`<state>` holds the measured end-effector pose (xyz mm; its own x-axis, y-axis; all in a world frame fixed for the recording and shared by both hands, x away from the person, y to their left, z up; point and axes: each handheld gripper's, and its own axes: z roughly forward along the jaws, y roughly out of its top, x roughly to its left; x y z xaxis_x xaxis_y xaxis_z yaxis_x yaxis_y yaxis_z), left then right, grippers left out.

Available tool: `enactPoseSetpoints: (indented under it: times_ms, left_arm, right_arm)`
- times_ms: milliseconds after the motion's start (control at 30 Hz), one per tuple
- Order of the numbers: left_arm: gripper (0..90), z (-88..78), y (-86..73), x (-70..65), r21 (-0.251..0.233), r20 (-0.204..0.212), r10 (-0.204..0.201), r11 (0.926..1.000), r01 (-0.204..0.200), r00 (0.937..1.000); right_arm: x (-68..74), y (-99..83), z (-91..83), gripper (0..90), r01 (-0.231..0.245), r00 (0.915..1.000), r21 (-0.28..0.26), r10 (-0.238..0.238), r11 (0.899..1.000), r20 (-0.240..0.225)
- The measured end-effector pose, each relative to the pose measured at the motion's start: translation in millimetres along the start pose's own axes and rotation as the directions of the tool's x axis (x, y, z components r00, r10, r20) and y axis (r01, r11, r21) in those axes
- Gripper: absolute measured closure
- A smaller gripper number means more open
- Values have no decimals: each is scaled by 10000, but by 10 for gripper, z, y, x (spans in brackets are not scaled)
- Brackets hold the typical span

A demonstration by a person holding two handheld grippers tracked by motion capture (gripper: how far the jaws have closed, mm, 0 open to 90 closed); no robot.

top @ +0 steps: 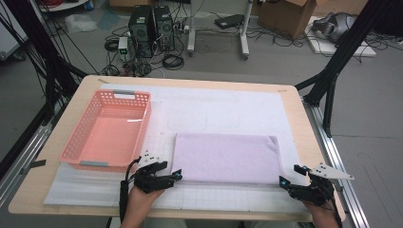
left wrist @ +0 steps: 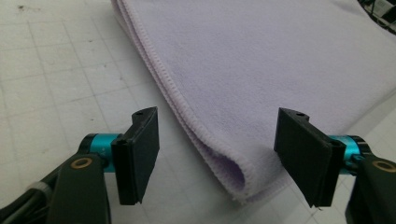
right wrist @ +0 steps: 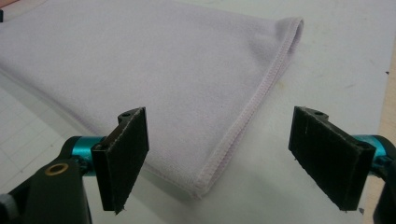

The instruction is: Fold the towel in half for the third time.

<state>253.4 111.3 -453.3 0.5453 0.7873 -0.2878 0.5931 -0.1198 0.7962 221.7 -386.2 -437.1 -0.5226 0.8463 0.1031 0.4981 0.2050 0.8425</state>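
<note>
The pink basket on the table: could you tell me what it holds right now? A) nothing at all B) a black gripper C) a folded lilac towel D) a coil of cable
A: the pink basket shows only its bare floor, while the folded lilac towel lies flat on the white mat to the basket's right.

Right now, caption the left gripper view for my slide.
Left gripper open, jaws straddling the near folded corner of the lilac towel on the gridded mat.
</note>
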Motion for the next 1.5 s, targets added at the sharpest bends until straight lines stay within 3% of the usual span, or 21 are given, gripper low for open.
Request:
enactPoseSetpoints:
  times_ms: [300, 667, 967, 1300, 1500]
  left_arm:
    - [454, 4, -9, -43, 388, -193, 548, 9978, -541, 9983]
    - [662, 12, -37, -108, 485, -16, 619, 9969, -617, 9981]
    - [742, 27, -35, -114, 526, 56, 554, 9971, -556, 9984]
    - [779, 30, -41, -131, 495, -22, 499, 9975, -497, 9988]
    - [780, 25, -48, -125, 468, 15, 397, 9981, -398, 9992]
  right_arm:
    - [15, -3, 11, 190, 57, 10000, 68, -57, 10000, -19]
    - [46, 24, 49, 189, 53, 9998, 102, -51, 9999, -199]
    - [207, 157, 154, 188, 229, 9985, -13, -230, 9997, -492]
    - [415, 364, 373, 183, 673, 9898, -189, -692, 9976, -1241]
    - [589, 518, 546, 183, 892, 9761, -414, -957, 9951, -1954]
